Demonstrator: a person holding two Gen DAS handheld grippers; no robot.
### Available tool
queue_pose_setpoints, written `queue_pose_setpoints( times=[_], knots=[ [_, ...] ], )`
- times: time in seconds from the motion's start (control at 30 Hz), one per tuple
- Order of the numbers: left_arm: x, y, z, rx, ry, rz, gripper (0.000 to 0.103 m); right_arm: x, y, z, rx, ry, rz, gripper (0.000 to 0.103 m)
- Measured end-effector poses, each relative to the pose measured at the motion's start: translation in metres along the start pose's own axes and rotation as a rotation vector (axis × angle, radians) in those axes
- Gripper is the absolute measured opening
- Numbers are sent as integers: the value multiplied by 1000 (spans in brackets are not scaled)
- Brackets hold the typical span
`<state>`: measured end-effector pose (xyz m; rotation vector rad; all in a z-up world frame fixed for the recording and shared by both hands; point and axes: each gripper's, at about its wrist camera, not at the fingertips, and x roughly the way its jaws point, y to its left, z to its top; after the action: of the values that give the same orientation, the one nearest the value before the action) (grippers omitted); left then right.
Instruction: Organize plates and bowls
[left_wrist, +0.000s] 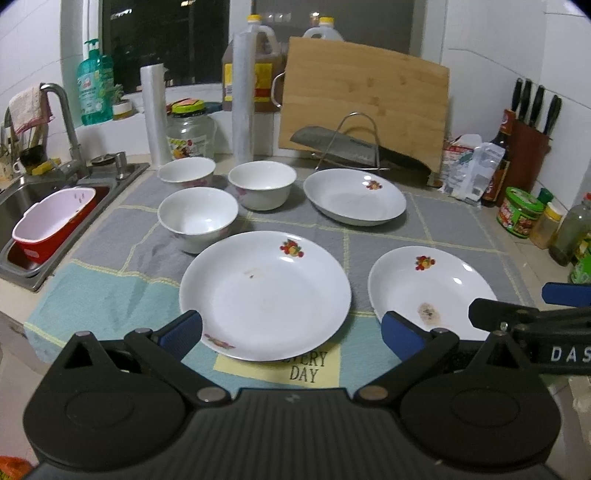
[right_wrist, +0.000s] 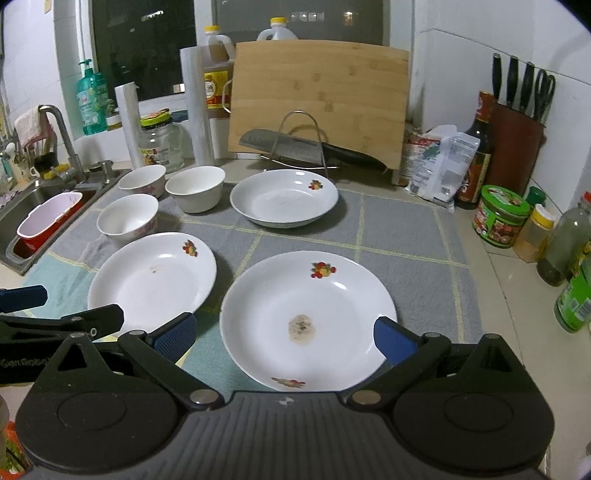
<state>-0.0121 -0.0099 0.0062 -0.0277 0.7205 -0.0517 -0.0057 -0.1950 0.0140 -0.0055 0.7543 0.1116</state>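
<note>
Lot: three plates and three bowls, all laid singly on a checked cloth mat (left_wrist: 436, 229), none stacked; sorting judged not yet begun. Landmark, the stained plate (right_wrist: 306, 321): it lay at the mat's near right. Middle plate (left_wrist: 264, 293) just left of it, apart; far plate (left_wrist: 354, 201) behind it, before the knife rack (left_wrist: 356, 144). Bowls (left_wrist: 197, 216) clustered left and behind, toward the sink (left_wrist: 22, 199). Left gripper (left_wrist: 291, 332) hovered above the middle plate's near rim, jaws spread wide, holding nothing; right gripper (right_wrist: 284, 334) likewise, spread over the stained plate, probably set to take one apiece. Near rims of both plates hidden by gripper bodies; mat lettering partly covered.
</note>
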Motion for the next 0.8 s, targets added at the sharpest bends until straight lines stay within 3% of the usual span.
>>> queue_pose_setpoints(
  times=[0.4,0.63,0.8],
  knots=[
    [5,-24,-18,87,-22,-115,102,-3,-33,-18,66,-8,-33,103],
    [27,-39,-32,109,29,-199,102,9,-58,-32,108,49,-73,103],
    [53,-60,-38,186,78,-248,102,17,-77,-42,143,54,-94,103]
  ],
)
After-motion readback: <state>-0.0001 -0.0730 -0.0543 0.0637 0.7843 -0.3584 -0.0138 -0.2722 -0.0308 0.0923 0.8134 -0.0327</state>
